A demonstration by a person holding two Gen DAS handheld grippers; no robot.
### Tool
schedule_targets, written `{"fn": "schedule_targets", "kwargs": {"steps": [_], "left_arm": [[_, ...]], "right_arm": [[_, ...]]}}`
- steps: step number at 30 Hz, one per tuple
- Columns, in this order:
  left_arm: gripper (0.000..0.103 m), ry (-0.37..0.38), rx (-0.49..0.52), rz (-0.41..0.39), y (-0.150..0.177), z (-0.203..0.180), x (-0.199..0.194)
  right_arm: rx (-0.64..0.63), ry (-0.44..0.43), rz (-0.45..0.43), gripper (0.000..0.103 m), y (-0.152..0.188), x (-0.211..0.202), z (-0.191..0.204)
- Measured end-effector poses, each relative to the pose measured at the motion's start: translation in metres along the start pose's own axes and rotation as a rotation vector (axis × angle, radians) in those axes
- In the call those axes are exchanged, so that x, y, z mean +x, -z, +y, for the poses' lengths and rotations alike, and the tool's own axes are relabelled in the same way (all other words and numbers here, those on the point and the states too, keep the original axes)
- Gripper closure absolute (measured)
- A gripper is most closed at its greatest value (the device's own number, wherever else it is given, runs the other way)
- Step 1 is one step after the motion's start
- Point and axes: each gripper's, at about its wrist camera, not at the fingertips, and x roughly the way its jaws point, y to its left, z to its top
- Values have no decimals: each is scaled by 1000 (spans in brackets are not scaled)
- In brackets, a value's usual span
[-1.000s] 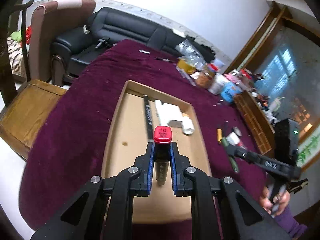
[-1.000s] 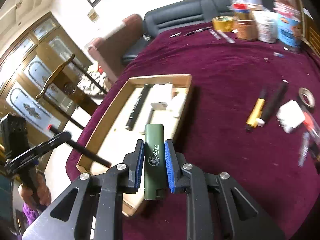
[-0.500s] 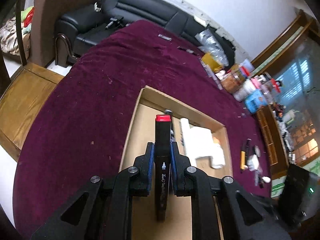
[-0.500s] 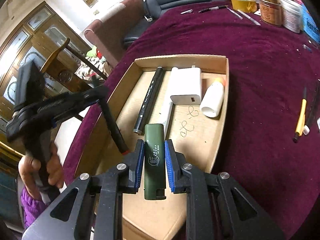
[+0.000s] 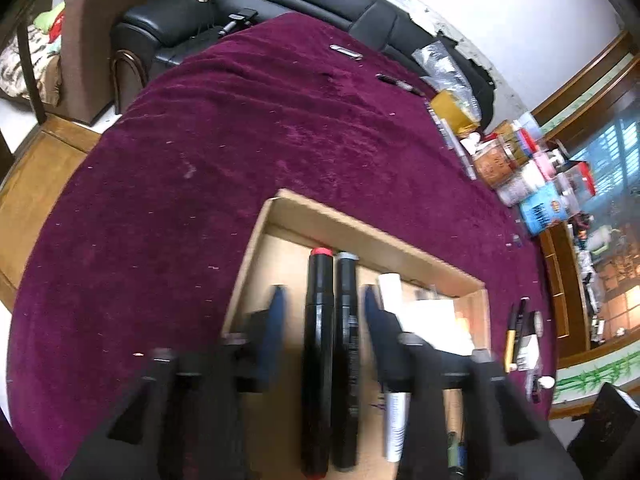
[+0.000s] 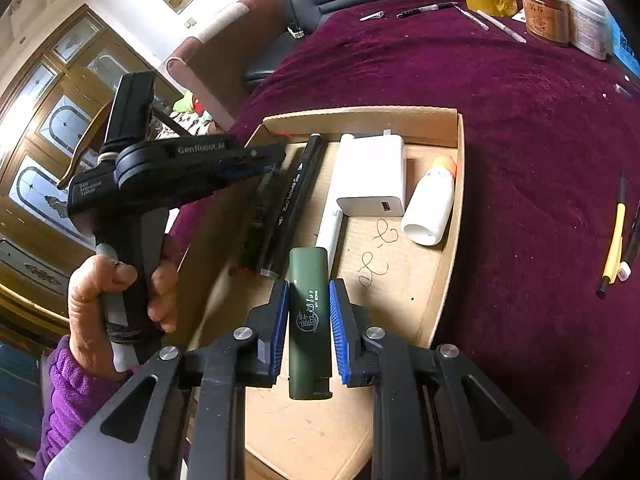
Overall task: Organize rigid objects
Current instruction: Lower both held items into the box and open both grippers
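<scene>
Left gripper jaws have just been opening; red-capped marker lies free between them in the tray, long axis 12–6 beside a grey-capped marker. Right gripper clamps the green lighter; free tray floor at its 1 o'clock.

Inside the cardboard tray, bare floor lies near and right; 2 black markers, charger and bottle crowd the far half.
</scene>
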Motion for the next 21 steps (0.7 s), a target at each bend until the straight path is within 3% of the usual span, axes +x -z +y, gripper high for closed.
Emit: {"fn": "schedule_targets", "kwargs": {"steps": [3, 7, 12, 14, 21], "left_arm": [[53, 20, -21, -18, 2, 2, -15], [53, 31, -67, -119, 14, 18, -64], [40, 63, -105, -265, 63, 45, -141], [40, 90, -120, -309, 90, 61, -167], [38, 43, -155, -386, 157, 99, -205]], "right_arm": [[2, -9, 4, 85, -1, 0, 1], [10, -43, 19, 84, -6, 2, 6], [13, -92, 49, 84, -22, 15, 27], [15, -100, 60, 84, -34, 27, 39], [117, -122, 100, 84, -62, 77, 54]]}}
